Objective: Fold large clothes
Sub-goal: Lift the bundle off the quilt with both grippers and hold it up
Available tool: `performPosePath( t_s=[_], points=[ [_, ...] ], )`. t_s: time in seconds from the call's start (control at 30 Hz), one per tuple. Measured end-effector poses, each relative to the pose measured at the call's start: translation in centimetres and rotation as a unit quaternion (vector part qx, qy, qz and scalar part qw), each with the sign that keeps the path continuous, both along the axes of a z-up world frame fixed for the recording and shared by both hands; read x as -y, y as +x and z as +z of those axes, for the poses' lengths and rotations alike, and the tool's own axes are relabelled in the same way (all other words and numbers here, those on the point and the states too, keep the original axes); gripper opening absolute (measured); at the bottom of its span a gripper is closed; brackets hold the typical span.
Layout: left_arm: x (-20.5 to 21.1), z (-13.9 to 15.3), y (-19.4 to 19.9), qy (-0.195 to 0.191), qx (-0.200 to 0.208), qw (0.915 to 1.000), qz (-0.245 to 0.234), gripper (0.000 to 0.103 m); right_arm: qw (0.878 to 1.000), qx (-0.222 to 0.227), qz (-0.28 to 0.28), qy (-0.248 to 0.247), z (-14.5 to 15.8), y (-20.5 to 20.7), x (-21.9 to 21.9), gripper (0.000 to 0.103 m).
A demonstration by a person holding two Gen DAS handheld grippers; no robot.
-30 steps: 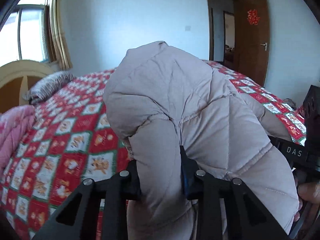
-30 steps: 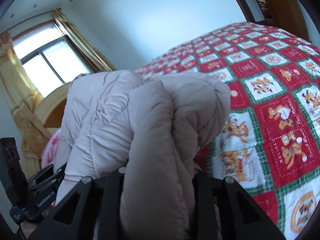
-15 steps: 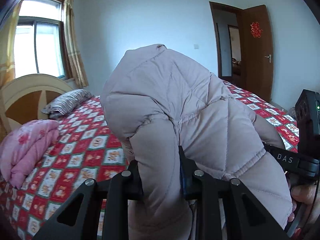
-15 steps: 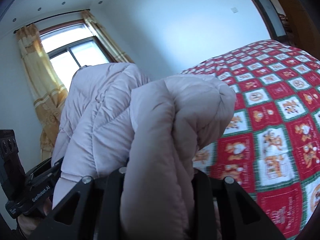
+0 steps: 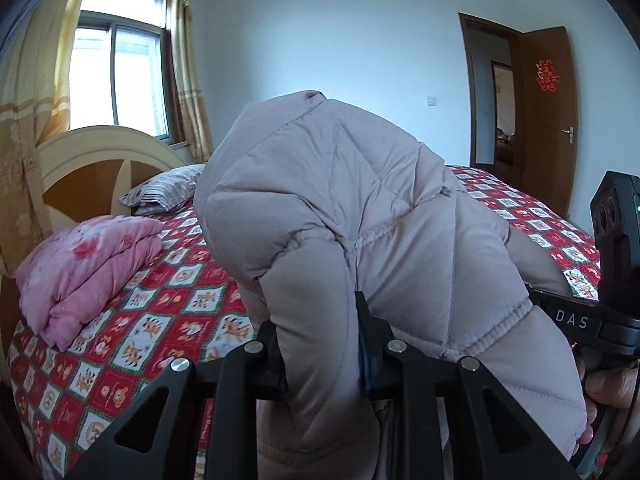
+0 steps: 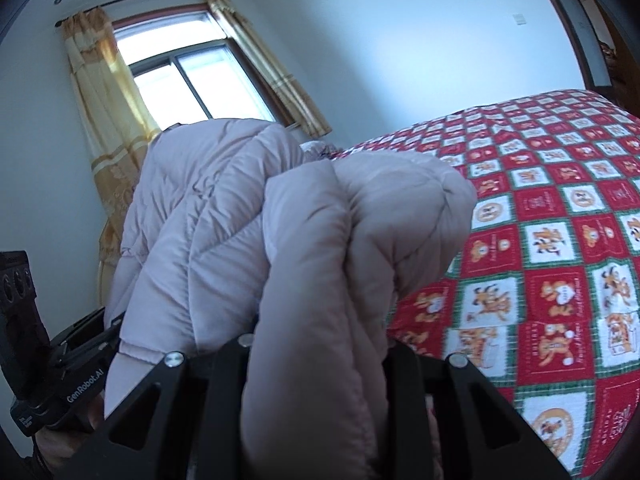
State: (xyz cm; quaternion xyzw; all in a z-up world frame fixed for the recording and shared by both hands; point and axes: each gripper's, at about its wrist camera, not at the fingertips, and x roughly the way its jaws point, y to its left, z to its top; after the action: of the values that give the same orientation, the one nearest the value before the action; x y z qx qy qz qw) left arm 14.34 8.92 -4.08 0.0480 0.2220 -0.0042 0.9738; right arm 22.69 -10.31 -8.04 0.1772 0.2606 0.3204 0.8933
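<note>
A pale pink quilted down jacket (image 5: 340,200) hangs bunched in the air above the bed. My left gripper (image 5: 320,344) is shut on a thick fold of it, the padding squeezed between both fingers. In the right wrist view the same jacket (image 6: 248,220) fills the middle, and my right gripper (image 6: 316,356) is shut on another thick fold. The right gripper's body (image 5: 616,280) shows at the right edge of the left wrist view, held by a hand (image 5: 608,392). The left gripper's body (image 6: 48,364) shows at the lower left of the right wrist view. The fingertips are buried in fabric.
The bed wears a red, green and white checked cover (image 6: 560,240). A folded pink quilt (image 5: 84,264) and a striped pillow (image 5: 168,188) lie by the headboard (image 5: 92,160). A curtained window (image 5: 120,72) is behind, a brown door (image 5: 552,112) at the far right.
Both grippers have risen with the jacket still clamped in them. The views have tilted upward, showing more wall, window and ceiling, and the pink quilt has come into the left wrist view.
</note>
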Motion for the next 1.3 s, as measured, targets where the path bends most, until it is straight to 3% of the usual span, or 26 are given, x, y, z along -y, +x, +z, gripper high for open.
performPosePath(
  t_s=[0.57,1.3],
  points=[
    [-5.9,-2.2,-0.5,-0.032,-0.020,0.9984,0.042,0.026,0.998,-0.010,0.045,-0.042,0.0,0.0,-7.0,0.026],
    [-11.8,-7.9,1.6,-0.058,-0.060,0.9932,0.081,0.026,0.992,-0.041,0.065,-0.104,-2.4,1.3,-13.2,0.026]
  ],
)
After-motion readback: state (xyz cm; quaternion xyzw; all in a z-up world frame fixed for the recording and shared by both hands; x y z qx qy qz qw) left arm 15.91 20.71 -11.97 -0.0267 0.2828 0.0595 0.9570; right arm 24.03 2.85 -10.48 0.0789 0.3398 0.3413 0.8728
